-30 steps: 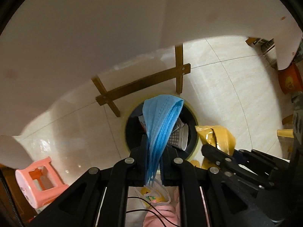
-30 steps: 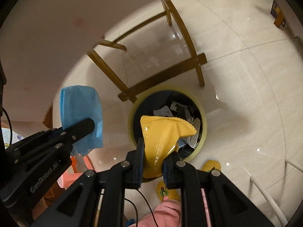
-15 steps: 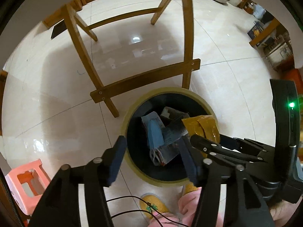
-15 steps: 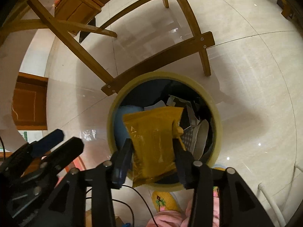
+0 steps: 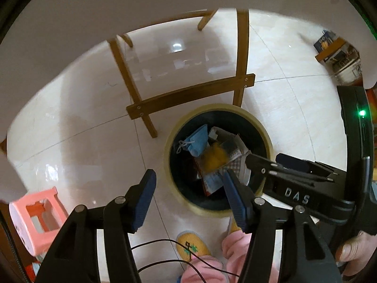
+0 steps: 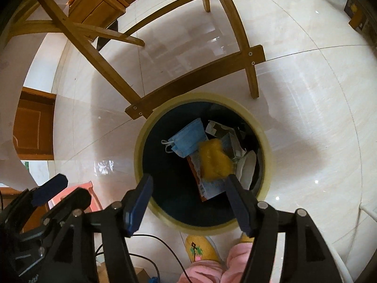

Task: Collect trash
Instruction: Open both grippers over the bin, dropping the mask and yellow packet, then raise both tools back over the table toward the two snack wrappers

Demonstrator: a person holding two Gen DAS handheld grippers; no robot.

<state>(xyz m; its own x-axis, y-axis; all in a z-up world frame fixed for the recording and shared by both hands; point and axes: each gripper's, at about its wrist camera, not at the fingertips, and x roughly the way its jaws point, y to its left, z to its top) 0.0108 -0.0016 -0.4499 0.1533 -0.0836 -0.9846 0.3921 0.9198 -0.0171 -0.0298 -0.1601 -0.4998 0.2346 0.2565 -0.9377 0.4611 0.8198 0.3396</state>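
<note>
Right wrist view: blue mask [image 6: 188, 138] and yellow wrapper [image 6: 214, 160] lie in the bin [image 6: 141, 141]; right gripper [image 6: 188, 200] opening, left gripper [image 5: 188, 200] spread, both empty.

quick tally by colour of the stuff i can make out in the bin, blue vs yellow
blue: 1, the face mask
yellow: 1, the yellow packet, blurred
total: 2, lying on other mixed trash in the trash bin too jumbled to count

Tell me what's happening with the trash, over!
Left gripper open, empty. Right gripper opening, nothing between its jaws. Blue mask and yellow packet inside the bin. Nothing in the way.
</note>
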